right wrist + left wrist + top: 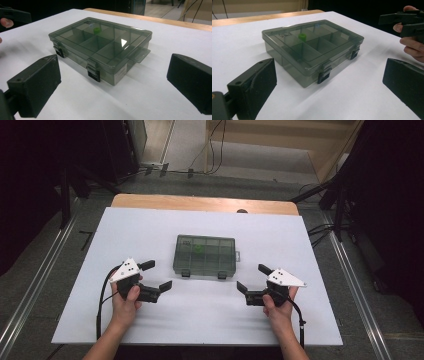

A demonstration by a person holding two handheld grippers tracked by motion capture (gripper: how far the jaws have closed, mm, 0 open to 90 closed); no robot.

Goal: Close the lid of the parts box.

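Compartment box (205,255) latched at worktop (150,227) centre; nothing started.
Left gripper (156,275) at 8 o'clock, right gripper (254,278) at 4, jaws spread, empty; green item (199,248) inside, possibly a cap.

One smoky translucent compartment box (205,256) lies on one white table (150,320), lid shut. Two black latches (322,76) sit along its front edge. One small green piece (302,37) rests inside a compartment (the lid's tint makes its shape hard to tell). Through the lid, the dividers mark out two rows of four, so eight compartments. Two hand-held grippers are in sight, the left gripper (156,274) and the right gripper (253,278), each with two black jaws set wide apart. Two hands hold them, one apiece.
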